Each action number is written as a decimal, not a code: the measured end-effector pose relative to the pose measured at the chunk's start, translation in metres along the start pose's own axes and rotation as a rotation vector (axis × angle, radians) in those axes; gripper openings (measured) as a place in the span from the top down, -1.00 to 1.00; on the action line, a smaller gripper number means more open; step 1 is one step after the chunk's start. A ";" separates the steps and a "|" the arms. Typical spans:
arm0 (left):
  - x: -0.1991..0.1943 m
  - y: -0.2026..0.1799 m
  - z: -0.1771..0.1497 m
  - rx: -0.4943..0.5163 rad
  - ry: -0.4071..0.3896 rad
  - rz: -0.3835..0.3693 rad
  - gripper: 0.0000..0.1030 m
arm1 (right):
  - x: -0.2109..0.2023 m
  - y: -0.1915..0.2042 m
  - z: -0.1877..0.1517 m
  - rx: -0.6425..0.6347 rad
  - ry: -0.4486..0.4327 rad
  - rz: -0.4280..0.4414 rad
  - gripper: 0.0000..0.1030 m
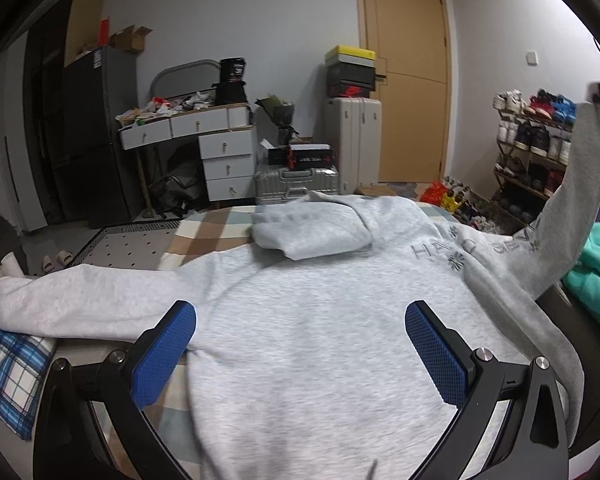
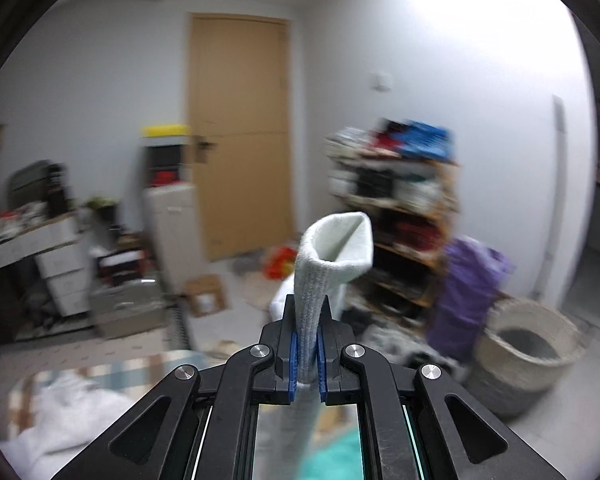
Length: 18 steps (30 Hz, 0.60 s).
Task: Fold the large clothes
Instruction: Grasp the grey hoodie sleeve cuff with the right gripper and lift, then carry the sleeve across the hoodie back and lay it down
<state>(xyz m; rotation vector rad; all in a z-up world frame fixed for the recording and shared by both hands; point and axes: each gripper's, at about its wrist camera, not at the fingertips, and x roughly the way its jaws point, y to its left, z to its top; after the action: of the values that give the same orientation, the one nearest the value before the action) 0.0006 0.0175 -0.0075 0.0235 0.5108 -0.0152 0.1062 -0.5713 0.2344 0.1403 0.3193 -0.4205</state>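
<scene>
One grey hoodie point(image 1: 320, 320) lies spread on the bed point(image 1: 204, 236), hood folded down on its back and one sleeve point(image 1: 80, 300) flat out to the side, so by my reading only the first sleeve fold is under way and the body folds remain. Its other sleeve point(image 1: 572, 200) is raised, the right gripper point(image 2: 307, 350) pinching the cuff point(image 2: 332, 248), while the left gripper point(image 1: 300, 344) hovers spread and empty over the back. Motion blur smears the right view, and the hem is cut off.

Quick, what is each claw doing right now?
Left claw: open, holding nothing, above the grey sweatshirt.
Right claw: closed on the sweatshirt's sleeve cuff, lifted up.
</scene>
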 end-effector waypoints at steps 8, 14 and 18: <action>-0.011 0.061 0.006 -0.125 -0.053 0.103 -0.98 | -0.020 0.169 -0.036 -0.033 0.052 0.444 0.87; -0.020 0.120 0.006 -0.275 -0.098 0.222 -0.98 | 0.005 0.283 -0.143 0.029 0.326 0.758 0.86; -0.021 0.145 0.002 -0.376 -0.109 0.284 -0.98 | 0.042 0.336 -0.246 0.082 0.582 0.823 0.86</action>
<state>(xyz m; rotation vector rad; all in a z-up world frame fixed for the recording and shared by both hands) -0.0143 0.1630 0.0071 -0.2709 0.3912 0.3553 0.2165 -0.2340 0.0124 0.4557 0.7741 0.4407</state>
